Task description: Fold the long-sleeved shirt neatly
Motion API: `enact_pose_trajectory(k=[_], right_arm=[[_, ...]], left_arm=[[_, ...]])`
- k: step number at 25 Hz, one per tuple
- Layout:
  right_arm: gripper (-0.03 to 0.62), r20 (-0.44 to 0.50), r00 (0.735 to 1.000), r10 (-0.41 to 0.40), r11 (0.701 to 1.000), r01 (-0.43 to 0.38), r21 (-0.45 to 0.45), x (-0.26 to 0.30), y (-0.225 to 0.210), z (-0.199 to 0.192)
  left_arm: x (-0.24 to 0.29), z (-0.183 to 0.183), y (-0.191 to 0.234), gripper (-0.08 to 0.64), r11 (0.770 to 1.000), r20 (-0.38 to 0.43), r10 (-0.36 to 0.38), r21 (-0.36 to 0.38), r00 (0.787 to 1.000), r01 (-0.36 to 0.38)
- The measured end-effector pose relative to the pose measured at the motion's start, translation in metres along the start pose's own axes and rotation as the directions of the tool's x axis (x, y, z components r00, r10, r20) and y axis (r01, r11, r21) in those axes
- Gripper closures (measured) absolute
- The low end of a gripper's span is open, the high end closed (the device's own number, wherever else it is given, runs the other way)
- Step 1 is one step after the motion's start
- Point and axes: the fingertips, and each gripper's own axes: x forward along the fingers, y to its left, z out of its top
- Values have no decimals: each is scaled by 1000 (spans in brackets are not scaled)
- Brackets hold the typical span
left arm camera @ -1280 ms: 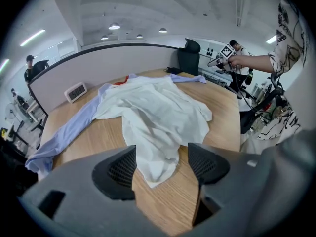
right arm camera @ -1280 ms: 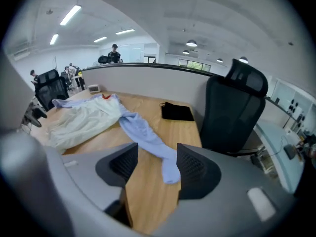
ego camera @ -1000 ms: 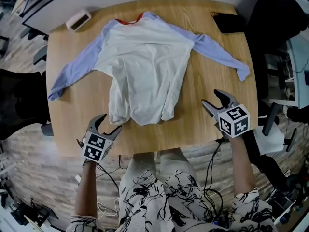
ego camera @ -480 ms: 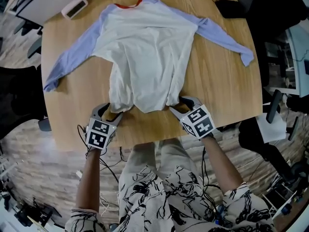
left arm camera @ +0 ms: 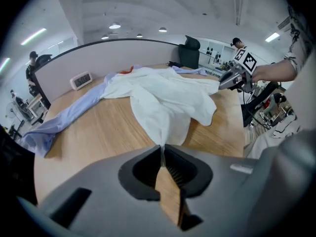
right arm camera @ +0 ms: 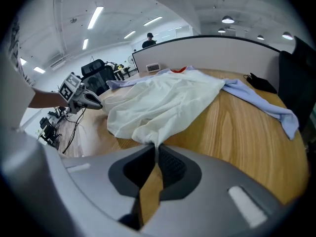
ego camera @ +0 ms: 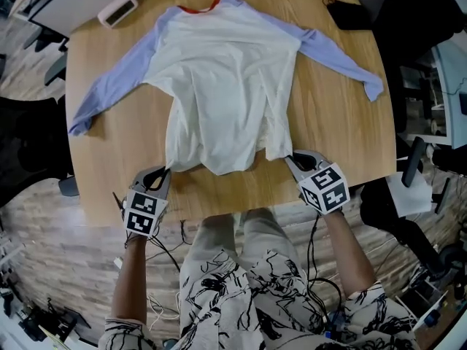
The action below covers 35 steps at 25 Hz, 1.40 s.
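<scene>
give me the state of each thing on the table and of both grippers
shirt: unfolded, spread flat, both sleeves out to the sides, hem bunched
left gripper: jaws just closed, shut on the shirt's left hem corner
right gripper: jaws just closed, shut on the shirt's right hem corner
white clock: sits at the far left corner, untouched
black item: lies at the far right corner, untouched
</scene>
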Motion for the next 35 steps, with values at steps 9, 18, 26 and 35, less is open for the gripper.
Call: enact_pose_trajectory(k=[9,18,26,35], right_arm=[[565,-49,994,96,986,-88,142,-75,-5,-46],[561,28,986,166,916,-165,365,-65,5,-109],[380,16,1000,-17,966,12,257,-76,7,-139],[398,-53,993,-107,957,88,-275,-38,31,-117]], left_arm=[[-55,-42,-27,530,993,-29,-82,-82,996,79],[-56,-94,-73,526,913,11,-165,-375,986,157],[-74,-115,-73,393,971,6,-37,-236,999,37],[-36,-105,-104,379,945,-102,4,326,995,29]])
